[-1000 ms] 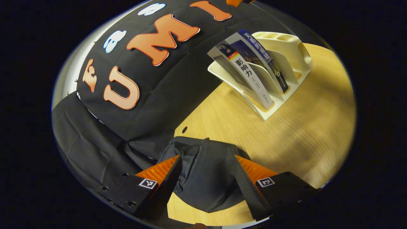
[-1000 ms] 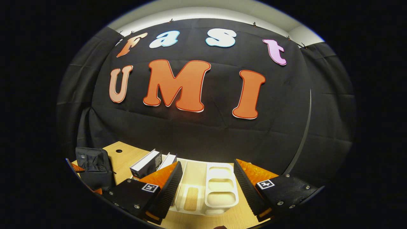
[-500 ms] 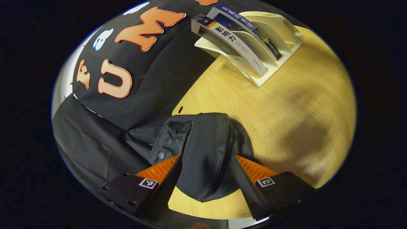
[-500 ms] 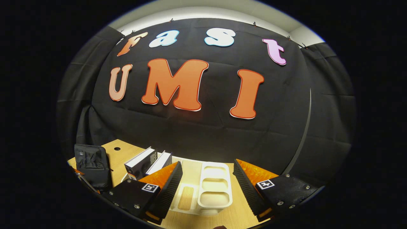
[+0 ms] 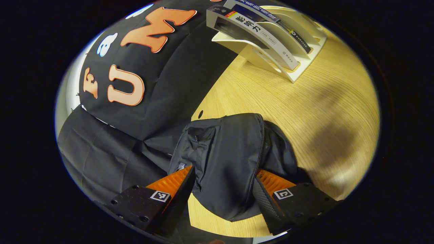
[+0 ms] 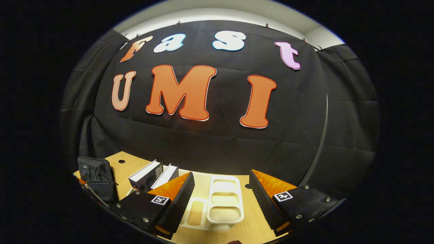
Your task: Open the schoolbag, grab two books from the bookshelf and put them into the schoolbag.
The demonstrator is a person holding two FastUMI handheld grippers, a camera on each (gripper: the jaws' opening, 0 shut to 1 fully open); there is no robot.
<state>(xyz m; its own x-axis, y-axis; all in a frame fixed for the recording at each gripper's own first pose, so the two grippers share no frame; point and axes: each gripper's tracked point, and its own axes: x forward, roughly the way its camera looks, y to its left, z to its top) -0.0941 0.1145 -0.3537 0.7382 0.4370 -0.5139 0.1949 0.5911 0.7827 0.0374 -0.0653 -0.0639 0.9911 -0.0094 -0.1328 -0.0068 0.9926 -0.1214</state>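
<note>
In the left gripper view, the black schoolbag (image 5: pixel 230 159) stands on the wooden table (image 5: pixel 322 112), its zipper line running down its right side. My left gripper (image 5: pixel 223 191) is open, and the bag's top bulges between its fingers and covers part of the right one. Two books (image 5: pixel 261 34) lean in the cream bookshelf (image 5: pixel 298 67) at the top. In the right gripper view, my right gripper (image 6: pixel 220 200) is open, hovering above the bookshelf (image 6: pixel 225 206). The two books (image 6: pixel 149 173) stand left of it, and the schoolbag (image 6: pixel 96 176) is at the far left.
The black cloth wall runs along the table's back edge, close behind the bag and the shelf. A small round hole (image 5: pixel 200 113) sits in the tabletop near the bag. Bare tabletop lies between the bag and the bookshelf.
My left gripper has moved in on the schoolbag, which now reaches between its fingers; the bookshelf has slid up in that view. The right gripper has drifted only slightly.
</note>
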